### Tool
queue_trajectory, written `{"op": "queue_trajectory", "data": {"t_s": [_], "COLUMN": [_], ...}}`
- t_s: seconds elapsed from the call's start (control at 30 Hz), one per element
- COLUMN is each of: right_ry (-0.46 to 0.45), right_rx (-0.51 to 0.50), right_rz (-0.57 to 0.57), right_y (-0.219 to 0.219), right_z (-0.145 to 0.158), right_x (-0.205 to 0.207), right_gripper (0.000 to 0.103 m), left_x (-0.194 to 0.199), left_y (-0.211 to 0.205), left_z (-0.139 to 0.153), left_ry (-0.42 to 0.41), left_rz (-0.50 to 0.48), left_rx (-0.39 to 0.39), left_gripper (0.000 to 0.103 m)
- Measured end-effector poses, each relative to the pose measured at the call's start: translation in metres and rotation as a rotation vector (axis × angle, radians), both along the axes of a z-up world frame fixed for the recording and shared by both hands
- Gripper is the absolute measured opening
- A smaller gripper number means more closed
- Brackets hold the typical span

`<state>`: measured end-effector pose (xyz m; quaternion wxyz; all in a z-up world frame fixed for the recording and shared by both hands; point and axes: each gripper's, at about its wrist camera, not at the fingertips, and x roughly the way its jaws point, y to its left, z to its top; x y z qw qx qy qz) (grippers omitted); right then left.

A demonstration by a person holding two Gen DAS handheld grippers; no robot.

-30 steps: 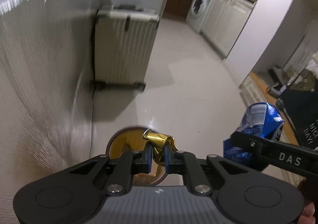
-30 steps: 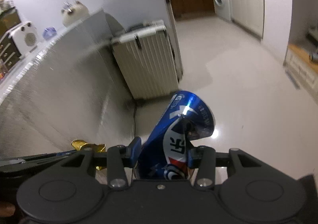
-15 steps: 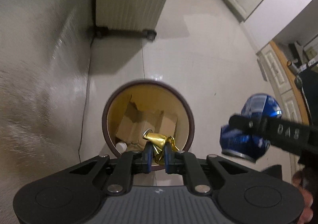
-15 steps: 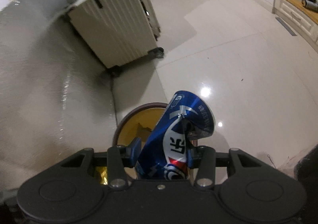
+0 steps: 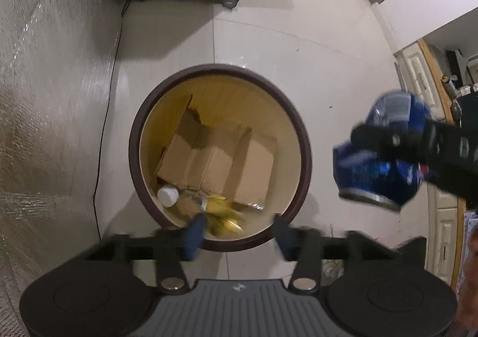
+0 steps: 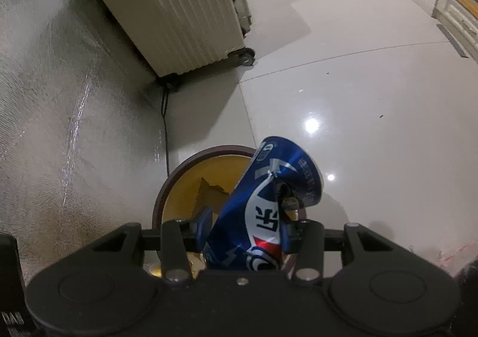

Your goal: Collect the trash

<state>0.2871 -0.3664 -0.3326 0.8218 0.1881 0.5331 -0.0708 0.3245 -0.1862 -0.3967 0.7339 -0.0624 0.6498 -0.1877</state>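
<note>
A round bin [image 5: 305, 139] with a dark brown rim and yellow inside stands on the floor, holding cardboard [image 5: 221, 157] and a white-capped bottle [image 5: 168, 196]. My left gripper [image 5: 237, 232] hovers over its near rim, jaws opening. A crumpled gold wrapper [image 5: 222, 214] is blurred beside the left finger, free of the pads, over the bin's inside. My right gripper [image 6: 245, 229] is shut on a crushed blue can [image 6: 263, 211], just right of the bin rim [image 6: 179, 175]. The left wrist view shows the can [image 5: 358, 169] right of the bin.
A cream ribbed suitcase [image 6: 179, 17] on wheels stands behind the bin against a shiny textured wall [image 5: 44, 97]. A black cable [image 5: 104, 127] runs down along the wall. White cabinets [image 5: 418, 74] line the right side. Glossy tile floor [image 6: 373, 97] spreads to the right.
Both grippers have dropped toward the bin and tilted further down. The left jaws have opened and let go of the gold wrapper. The right gripper still grips the can.
</note>
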Motion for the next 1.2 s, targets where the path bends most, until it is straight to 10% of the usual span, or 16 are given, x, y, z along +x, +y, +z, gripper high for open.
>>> {"op": "queue_trajectory", "data": {"t_s": [0.5, 1.2], "right_ry": [0.068, 0.122], "right_rx": [0.051, -0.034], "right_rz": [0.059, 0.080], "right_y": [0.014, -0.001], "right_z": [-0.032, -0.020], "right_x": [0.027, -0.008], "right_gripper": [0.061, 0.087], "left_x": [0.006, -0.006], "left_y": [0.028, 0.040], "left_z": [-0.005, 0.029], "left_ry": [-0.035, -0.104], "left_rz": [0.033, 0.060], "left_rx": [0.179, 0.234], "left_gripper": [0.069, 0.103]}}
